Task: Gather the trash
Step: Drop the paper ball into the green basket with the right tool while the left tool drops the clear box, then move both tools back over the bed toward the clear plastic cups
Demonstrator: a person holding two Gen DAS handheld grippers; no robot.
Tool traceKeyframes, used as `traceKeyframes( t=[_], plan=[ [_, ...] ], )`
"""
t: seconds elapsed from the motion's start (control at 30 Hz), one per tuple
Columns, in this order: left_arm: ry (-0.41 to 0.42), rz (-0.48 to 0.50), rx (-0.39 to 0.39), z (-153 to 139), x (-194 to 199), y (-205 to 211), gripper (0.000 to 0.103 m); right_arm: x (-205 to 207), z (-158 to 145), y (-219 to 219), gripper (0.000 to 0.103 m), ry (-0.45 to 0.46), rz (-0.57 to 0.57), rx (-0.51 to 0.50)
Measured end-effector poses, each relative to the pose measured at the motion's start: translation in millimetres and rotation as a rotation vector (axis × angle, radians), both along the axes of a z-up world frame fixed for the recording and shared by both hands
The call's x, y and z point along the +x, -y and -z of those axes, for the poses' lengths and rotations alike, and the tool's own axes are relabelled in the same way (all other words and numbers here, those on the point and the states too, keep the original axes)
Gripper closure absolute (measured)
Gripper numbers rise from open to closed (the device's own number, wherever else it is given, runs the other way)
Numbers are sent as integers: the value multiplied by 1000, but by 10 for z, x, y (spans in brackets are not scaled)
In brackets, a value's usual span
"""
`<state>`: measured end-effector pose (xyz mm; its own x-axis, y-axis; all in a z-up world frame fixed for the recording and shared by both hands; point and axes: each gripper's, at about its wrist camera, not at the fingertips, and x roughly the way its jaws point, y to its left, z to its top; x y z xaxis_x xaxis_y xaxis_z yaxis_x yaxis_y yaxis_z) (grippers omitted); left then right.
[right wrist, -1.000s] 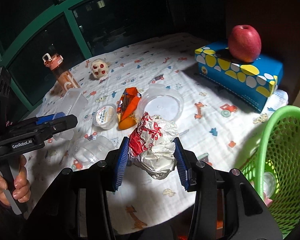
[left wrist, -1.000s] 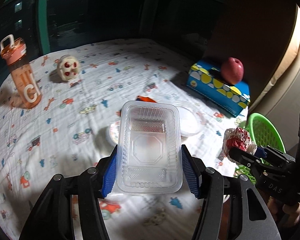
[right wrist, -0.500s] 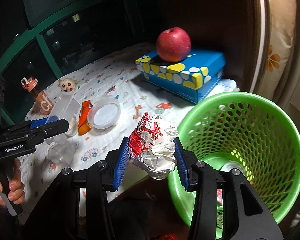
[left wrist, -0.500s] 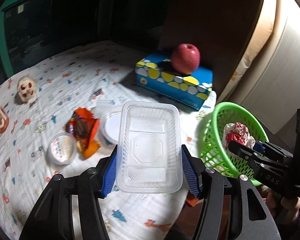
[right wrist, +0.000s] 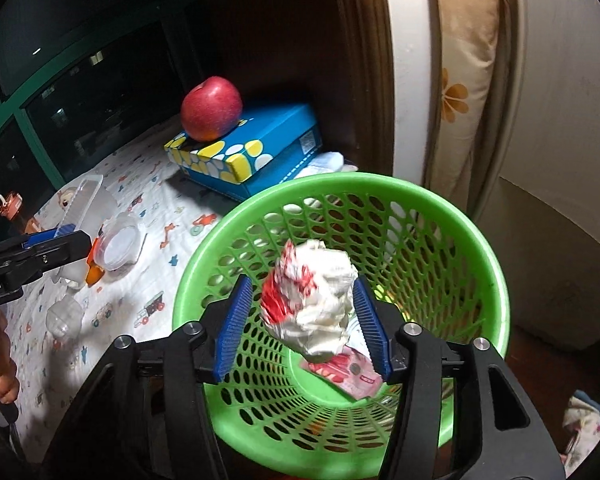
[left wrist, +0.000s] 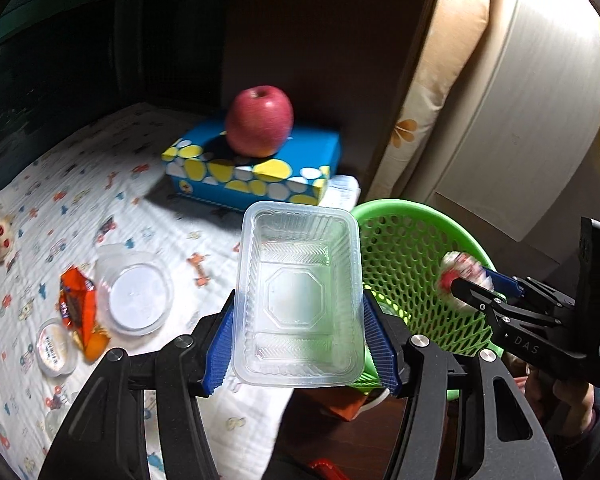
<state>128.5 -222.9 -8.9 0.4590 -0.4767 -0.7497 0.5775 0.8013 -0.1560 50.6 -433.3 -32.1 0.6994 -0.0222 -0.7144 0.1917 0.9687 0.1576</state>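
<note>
left tongs (left wrist: 300, 344): low in the middle of the left view, pinching a clear plastic tray (left wrist: 298, 300) by its two long sides.
right tongs (right wrist: 302, 322): low in the middle of the right view, blue pads spread a bit, with a gap on each side of the paper ball (right wrist: 310, 296). the ball looks blurry and sits between the pads, right over the green basket (right wrist: 440, 208).
green basket: right of the tray in the left view. pink and red trash (right wrist: 346, 372) lies at its bottom.
cloth table (left wrist: 80, 208): left side of both views. on it lie an orange wrapper (left wrist: 76, 308), a round clear lid (left wrist: 134, 294) and a small round cup (left wrist: 56, 346).
blue box (left wrist: 252, 168): upper middle, with a red apple (left wrist: 259, 120) on top.
</note>
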Motion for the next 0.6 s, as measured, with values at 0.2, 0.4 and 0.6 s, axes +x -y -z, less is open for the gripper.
traceKeyframes(
  t=[0.2,0.4,0.6],
  plan=[
    [-5,57,19,31,-70,357,47,-204,-42,257,42,18,55,2],
    [-19,104,40,113,-122,657,46,-372,-83,400,36,37,87,9],
    [-50,134,47,205,-139,886,46,-511,-100,488,32,55,109,23]
  ],
)
